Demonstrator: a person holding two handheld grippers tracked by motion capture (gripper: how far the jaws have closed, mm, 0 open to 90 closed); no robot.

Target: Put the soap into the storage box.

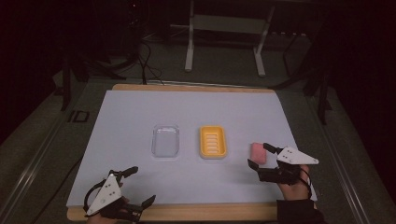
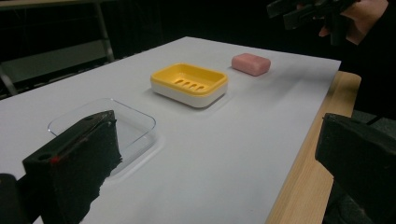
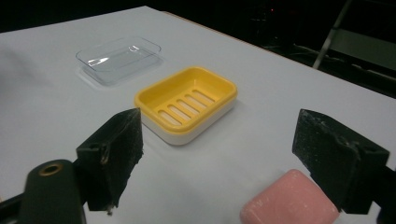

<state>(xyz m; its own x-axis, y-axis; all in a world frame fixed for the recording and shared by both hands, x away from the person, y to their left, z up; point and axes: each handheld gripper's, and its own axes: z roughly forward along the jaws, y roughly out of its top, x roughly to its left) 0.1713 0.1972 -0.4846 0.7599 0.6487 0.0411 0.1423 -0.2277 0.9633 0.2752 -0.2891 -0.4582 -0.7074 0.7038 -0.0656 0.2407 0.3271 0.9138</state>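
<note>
Right gripper (image 1: 260, 155), jaws spread, is hovering beside the pink soap bar (image 1: 258, 152); left gripper (image 1: 138, 185) is idling open.

Pink soap (image 1: 258, 152), yellow slotted dish (image 1: 213, 142) w/ white base, clear lid (image 1: 166, 140).

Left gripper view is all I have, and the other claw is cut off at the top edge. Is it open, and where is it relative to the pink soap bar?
Observer: The right claw is open, jaws wide apart, right at the pink rounded soap bar.
Operator: Is the bar centred between the jaws?
Observer: No. In the right gripper view it lies low and off to one side, against one jaw; the yellow slotted plastic soap dish shows through the gap ahead.
</note>
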